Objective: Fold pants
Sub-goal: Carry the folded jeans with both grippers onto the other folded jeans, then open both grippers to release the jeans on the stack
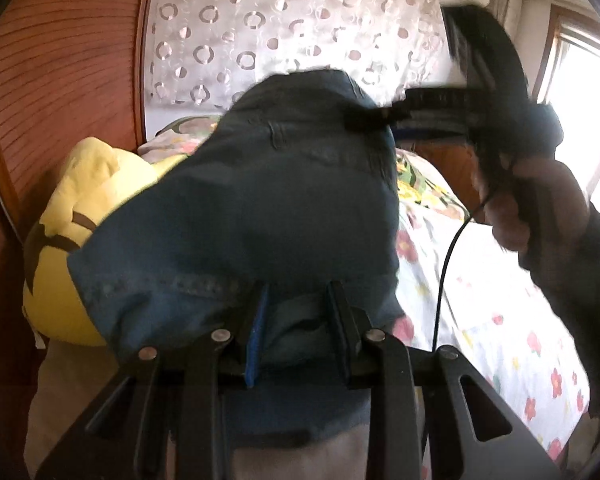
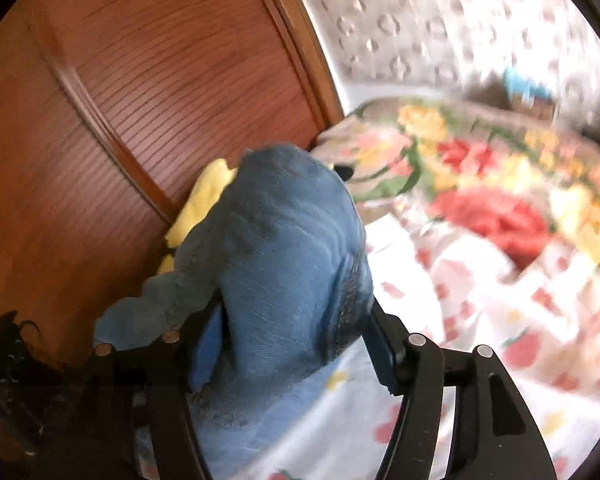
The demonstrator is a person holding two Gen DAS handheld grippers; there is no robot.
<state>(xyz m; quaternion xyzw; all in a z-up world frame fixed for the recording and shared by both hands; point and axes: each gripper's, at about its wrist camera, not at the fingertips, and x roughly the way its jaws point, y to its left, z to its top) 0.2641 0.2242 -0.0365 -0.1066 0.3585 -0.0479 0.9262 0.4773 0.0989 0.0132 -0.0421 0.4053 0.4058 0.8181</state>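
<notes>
The blue denim pants [image 1: 260,200] hang lifted above the bed, bunched in front of both cameras. My left gripper [image 1: 298,312] is shut on a hem edge of the pants. My right gripper [image 2: 296,332] holds a thick bunch of the pants [image 2: 284,264] between its fingers. The right gripper [image 1: 370,117] also shows in the left wrist view, pinching the far top edge of the denim, with the person's hand [image 1: 540,200] behind it. Both views are blurred by motion.
A bed with a white floral sheet [image 2: 480,360] lies below. A yellow plush toy [image 1: 80,220] sits at the head beside a wooden headboard [image 2: 120,120]. A colourful flowered blanket [image 2: 480,176] lies further back. A patterned curtain [image 1: 280,32] and a bright window [image 1: 588,100] stand behind.
</notes>
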